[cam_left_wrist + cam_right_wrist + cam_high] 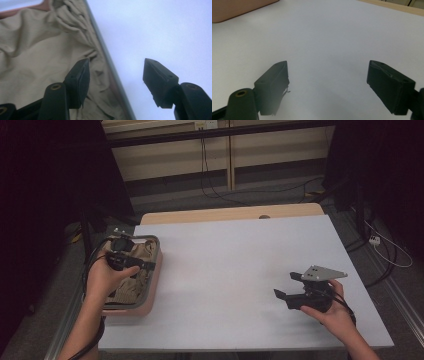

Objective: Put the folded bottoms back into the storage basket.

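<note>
A pinkish basket [149, 296] with a grey rim [100, 42] stands at the table's left edge, holding crumpled beige cloth [127, 287] [37, 50]. My left gripper [145, 264] hovers over the basket's right side, open and holding nothing. In the left gripper view [116, 67] one jaw is above the cloth and the other above the bare table, so the rim runs between them. My right gripper [286, 285] [327, 66] is open and holds nothing, low over the table at the front right and pointing left.
The white table top [240, 260] stretches between the two grippers. A corner of the basket [237, 10] appears far off in the right gripper view. Cables [380, 245] lie on the floor to the right, beyond the table's edge.
</note>
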The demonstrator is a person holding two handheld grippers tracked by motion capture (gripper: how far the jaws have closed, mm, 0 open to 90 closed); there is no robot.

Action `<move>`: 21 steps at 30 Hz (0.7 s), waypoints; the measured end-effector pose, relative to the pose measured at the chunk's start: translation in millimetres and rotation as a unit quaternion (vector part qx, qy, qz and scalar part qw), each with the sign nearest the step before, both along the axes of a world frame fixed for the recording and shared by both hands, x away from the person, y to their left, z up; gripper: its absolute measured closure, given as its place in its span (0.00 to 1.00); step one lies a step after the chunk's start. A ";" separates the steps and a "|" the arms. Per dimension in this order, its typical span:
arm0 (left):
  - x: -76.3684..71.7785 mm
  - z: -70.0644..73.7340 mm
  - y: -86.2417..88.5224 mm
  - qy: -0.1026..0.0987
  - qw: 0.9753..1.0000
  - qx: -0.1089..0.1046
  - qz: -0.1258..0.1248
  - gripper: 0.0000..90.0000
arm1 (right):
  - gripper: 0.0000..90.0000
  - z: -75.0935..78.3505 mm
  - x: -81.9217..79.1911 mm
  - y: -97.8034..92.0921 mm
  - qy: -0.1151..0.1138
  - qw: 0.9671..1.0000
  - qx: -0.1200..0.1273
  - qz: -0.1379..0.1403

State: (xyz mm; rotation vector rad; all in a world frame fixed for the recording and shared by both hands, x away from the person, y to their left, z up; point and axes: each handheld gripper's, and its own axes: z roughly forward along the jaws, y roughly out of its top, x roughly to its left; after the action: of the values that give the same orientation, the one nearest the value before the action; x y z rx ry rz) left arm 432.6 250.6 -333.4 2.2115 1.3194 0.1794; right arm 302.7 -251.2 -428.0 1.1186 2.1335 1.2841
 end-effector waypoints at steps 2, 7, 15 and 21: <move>-2.4 1.2 -4.6 -0.005 1.000 0.001 -0.011 0.42 | 0.19 -0.3 -0.5 -2.0 0.001 1.000 0.000 -0.001; -8.0 1.4 -16.3 -0.010 1.000 0.000 -0.028 0.41 | 0.19 -2.3 -2.2 -7.8 0.003 1.000 -0.002 -0.005; -17.1 -6.5 -32.3 -0.009 0.999 -0.003 -0.054 0.38 | 0.19 -2.9 -4.7 -9.6 0.005 1.000 -0.004 -0.004; -22.1 -14.2 -38.9 -0.008 0.998 -0.009 -0.061 0.36 | 0.19 -4.1 -4.9 -10.2 0.007 1.000 -0.005 -0.004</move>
State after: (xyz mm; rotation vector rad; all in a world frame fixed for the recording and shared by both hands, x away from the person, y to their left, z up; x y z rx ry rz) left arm 410.5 211.8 -347.5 2.2626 1.1698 0.1390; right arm 297.9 -261.4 -432.1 1.1344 2.1412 1.2631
